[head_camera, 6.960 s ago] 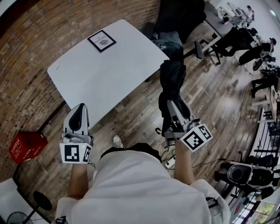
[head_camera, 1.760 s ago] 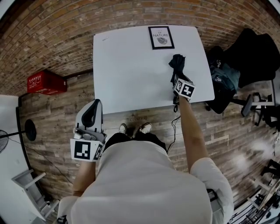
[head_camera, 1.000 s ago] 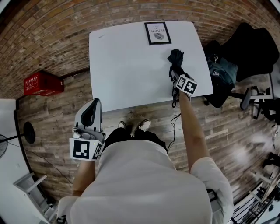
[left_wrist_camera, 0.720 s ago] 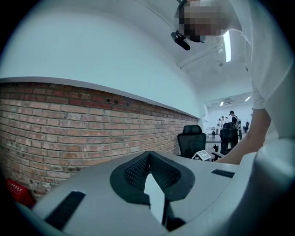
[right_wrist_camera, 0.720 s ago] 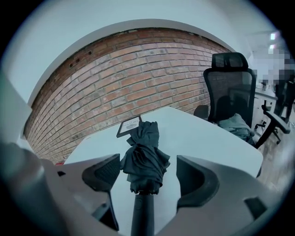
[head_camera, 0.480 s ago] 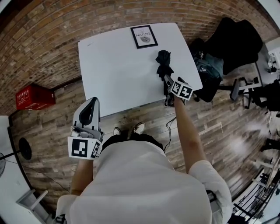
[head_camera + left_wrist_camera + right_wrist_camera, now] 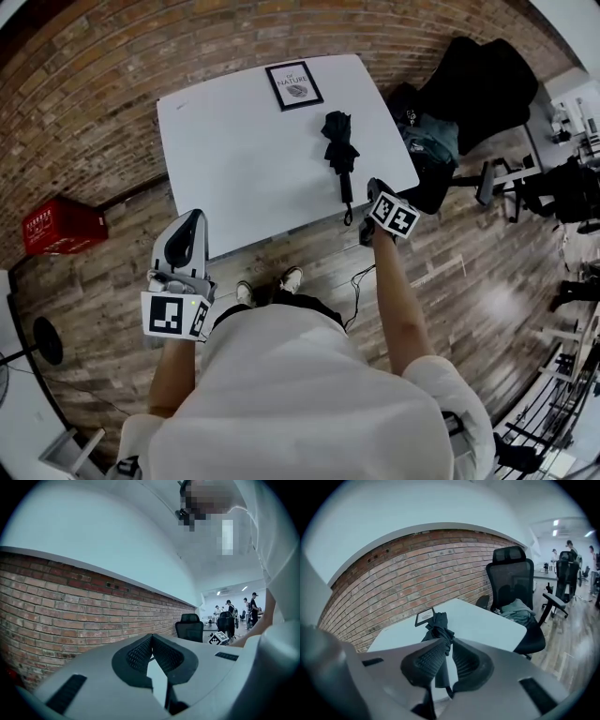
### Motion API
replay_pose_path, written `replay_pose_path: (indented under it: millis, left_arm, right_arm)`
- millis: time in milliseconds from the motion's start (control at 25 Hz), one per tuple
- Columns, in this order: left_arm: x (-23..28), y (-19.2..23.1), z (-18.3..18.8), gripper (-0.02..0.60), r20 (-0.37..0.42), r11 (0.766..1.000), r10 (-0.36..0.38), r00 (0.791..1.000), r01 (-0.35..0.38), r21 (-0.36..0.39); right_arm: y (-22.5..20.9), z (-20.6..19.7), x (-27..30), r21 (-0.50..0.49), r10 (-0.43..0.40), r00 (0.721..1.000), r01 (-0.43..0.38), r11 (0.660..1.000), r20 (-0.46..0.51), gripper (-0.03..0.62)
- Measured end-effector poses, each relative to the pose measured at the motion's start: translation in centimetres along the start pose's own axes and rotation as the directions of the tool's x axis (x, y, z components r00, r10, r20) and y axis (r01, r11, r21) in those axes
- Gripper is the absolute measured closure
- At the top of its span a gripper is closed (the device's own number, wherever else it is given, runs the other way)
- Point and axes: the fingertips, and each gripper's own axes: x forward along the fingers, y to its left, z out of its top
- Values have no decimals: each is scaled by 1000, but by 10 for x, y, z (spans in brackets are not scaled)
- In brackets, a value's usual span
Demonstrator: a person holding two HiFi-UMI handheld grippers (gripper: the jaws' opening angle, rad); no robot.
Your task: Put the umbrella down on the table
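Umbrella (image 7: pixel 339 150) lies flat on the table (image 7: pixel 234 159), handle at the near edge, right gripper (image 7: pixel 447 641) just off it, jaws just closed to a sliver on nothing, left gripper (image 7: pixel 151 637) pinched shut, empty, and one clip of that handle could drag it off!

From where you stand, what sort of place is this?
Probably a shared office or workshop: a brick wall, a white table, a mesh office chair, and people standing around farther back.

Umbrella (image 7: pixel 339 150) lies on table (image 7: pixel 234 169), this side of sign (image 7: pixel 293 85), strap (image 7: pixel 347 217) apparently overhanging edge.
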Motion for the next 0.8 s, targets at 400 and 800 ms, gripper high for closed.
replay_pose_path:
  millis: [400,800]
  left_arm:
    - [3,22,6,558,34,999,-46,998,46,6]
    - [16,37,21,558,73,997,-71,995,69,34]
  right_arm:
    - [-2,33,-44,61,-22,994,16,998,106,574]
    - [49,126,-113,-23,62,943,-58,998,328,574]
